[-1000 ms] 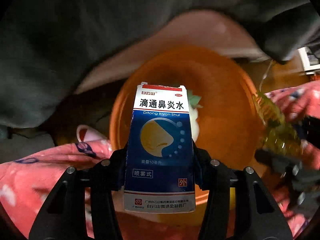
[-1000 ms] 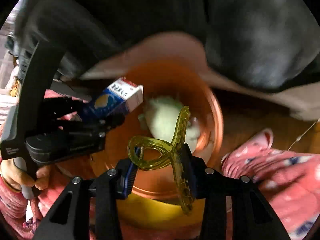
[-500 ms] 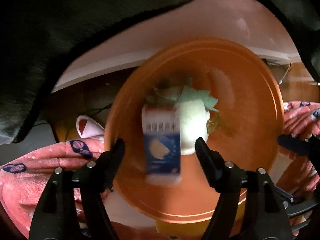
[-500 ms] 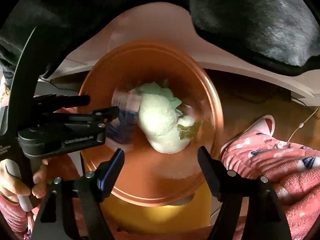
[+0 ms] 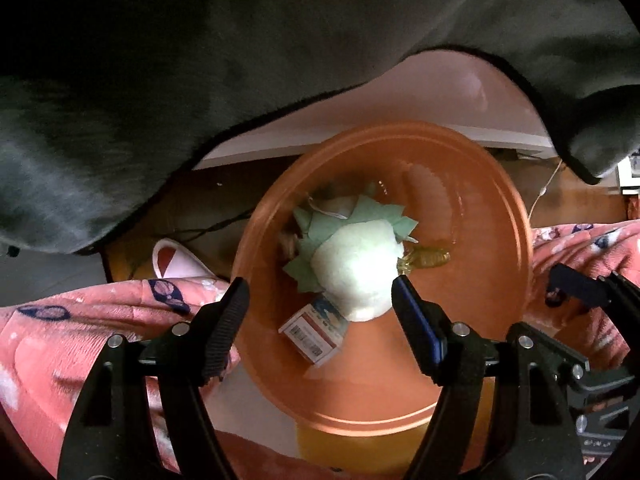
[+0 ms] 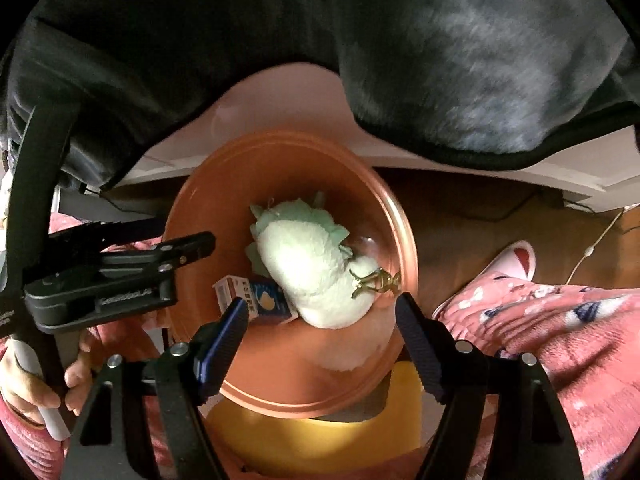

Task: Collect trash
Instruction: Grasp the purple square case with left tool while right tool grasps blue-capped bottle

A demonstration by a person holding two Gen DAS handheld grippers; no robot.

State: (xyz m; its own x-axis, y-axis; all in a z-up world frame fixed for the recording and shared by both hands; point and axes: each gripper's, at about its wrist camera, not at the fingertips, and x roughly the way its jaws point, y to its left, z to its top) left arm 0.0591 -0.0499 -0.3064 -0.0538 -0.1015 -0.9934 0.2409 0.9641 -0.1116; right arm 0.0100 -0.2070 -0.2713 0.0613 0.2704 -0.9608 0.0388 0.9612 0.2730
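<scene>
An orange basin (image 5: 516, 220) lies below both grippers. Inside it a blue-and-white medicine box (image 5: 316, 332) rests on its side against a white and green plush toy (image 5: 356, 268). A yellow hair claw clip (image 5: 428, 258) lies at the toy's right. My left gripper (image 5: 318, 292) hangs open over the basin, nothing between its fingers. The right wrist view shows the same basin (image 6: 404, 232), box (image 6: 256, 300), toy (image 6: 316, 276) and clip (image 6: 376, 282). My right gripper (image 6: 322, 306) is open and empty above them. The left gripper (image 6: 180, 234) reaches in from the left.
A dark grey fleece cloth (image 5: 240, 60) hangs over the top of both views. Pink patterned fleece (image 6: 552, 328) flanks the basin. A pink slipper (image 5: 176, 260) and a thin cable (image 6: 592, 248) lie on the wooden floor. Something yellow (image 6: 320, 440) sits under the basin.
Both grippers opened. The medicine box fell from the left gripper and the yellow clip from the right; both now lie in the basin beside the plush toy.
</scene>
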